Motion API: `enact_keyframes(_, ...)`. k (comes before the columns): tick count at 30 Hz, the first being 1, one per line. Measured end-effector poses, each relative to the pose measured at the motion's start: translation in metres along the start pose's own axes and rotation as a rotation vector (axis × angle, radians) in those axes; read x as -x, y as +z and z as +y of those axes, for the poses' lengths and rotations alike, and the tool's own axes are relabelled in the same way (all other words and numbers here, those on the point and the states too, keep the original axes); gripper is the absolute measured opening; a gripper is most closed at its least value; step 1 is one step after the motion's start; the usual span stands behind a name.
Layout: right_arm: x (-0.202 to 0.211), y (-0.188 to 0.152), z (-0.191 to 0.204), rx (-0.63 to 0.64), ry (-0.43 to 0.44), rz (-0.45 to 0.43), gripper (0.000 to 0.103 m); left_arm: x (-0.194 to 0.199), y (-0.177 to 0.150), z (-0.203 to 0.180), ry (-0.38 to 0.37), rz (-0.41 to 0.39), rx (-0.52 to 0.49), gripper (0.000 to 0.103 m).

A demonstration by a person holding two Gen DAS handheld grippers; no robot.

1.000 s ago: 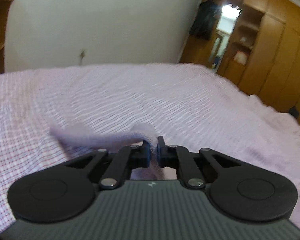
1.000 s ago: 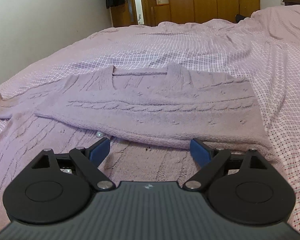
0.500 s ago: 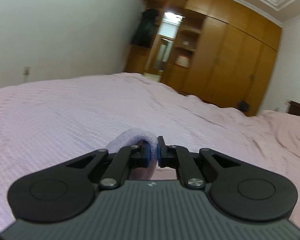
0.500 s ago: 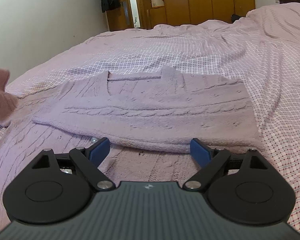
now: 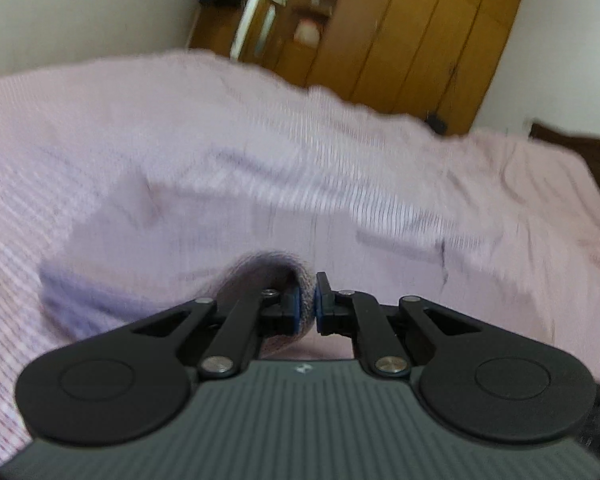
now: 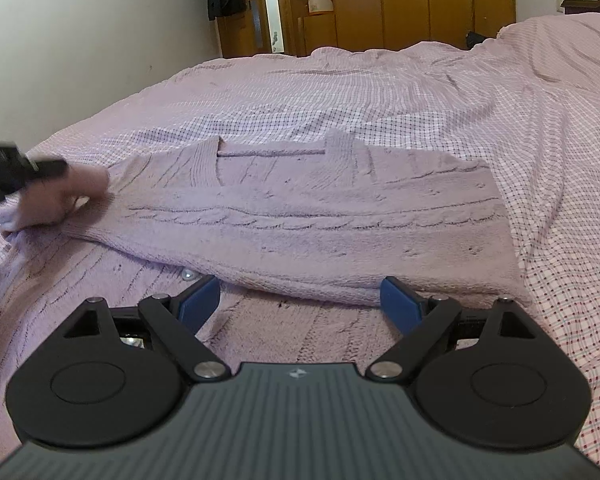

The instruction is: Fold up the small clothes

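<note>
A lilac cable-knit sweater [image 6: 312, 216] lies on the bed, its right half folded over the body. My left gripper [image 5: 308, 304] is shut on the sweater's sleeve cuff [image 5: 268, 276] and carries it above the blurred sweater [image 5: 204, 232]. In the right wrist view the left gripper [image 6: 4, 172] shows at the far left, with the hand and the sleeve beside it. My right gripper [image 6: 300, 300] is open and empty, low over the sweater's near hem.
The bed has a pink checked sheet [image 6: 540, 128]. A white wall [image 6: 80, 40] runs along the bed's left side. Wooden wardrobes [image 6: 420, 0] and a doorway [image 6: 264, 4] stand at the far end.
My left gripper has swung right with the sleeve cuff, from beside the sweater to over its left edge. The right gripper has stayed open and almost still.
</note>
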State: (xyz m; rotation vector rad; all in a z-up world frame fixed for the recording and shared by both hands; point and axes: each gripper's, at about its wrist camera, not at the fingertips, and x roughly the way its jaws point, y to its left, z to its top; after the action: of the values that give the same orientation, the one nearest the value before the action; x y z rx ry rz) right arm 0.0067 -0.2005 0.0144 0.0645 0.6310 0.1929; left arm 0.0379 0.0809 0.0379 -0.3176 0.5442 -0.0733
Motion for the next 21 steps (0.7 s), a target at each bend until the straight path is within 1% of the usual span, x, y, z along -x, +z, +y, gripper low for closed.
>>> enact_keyframes(2,-0.003,-0.003,0.000,0.005,-0.005,0.006,0.092,-0.009,-0.006,0.008,-0.003,0.067,0.007,0.011)
enact_keyframes(5,-0.008,-0.008,0.001,0.004,-0.011,0.015,0.093,-0.022,-0.012,0.012,-0.023,0.161,0.009,0.028)
enact_keyframes(7,-0.010,-0.010,0.003,0.013,-0.016,0.008,0.094,-0.021,-0.012,0.006,-0.051,0.177,-0.027,0.035)
enact_keyframes(8,-0.011,-0.010,0.004,0.017,-0.019,0.007,0.095,-0.021,-0.009,0.005,-0.059,0.191,-0.044,0.042)
enact_keyframes(9,-0.011,-0.010,0.004,0.015,-0.025,0.007,0.095,-0.020,-0.005,0.006,-0.073,0.209,-0.059,0.053)
enact_keyframes(11,-0.010,-0.007,0.006,-0.020,-0.041,0.010,0.095,-0.015,0.002,0.009,-0.107,0.236,-0.076,0.059)
enact_keyframes(13,-0.009,0.000,0.011,-0.052,-0.045,0.022,0.095,-0.004,0.007,0.010,-0.125,0.246,-0.082,0.060)
enact_keyframes(17,-0.007,0.018,0.035,-0.064,0.006,0.044,0.095,0.010,0.014,0.024,-0.116,0.266,-0.095,0.060)
enact_keyframes(19,-0.008,0.028,0.051,-0.071,0.037,0.050,0.095,0.012,0.019,0.033,-0.110,0.275,-0.078,0.060)
enact_keyframes(21,-0.013,0.037,0.065,-0.100,0.077,0.059,0.095,0.013,0.024,0.045,-0.100,0.279,-0.038,0.060)
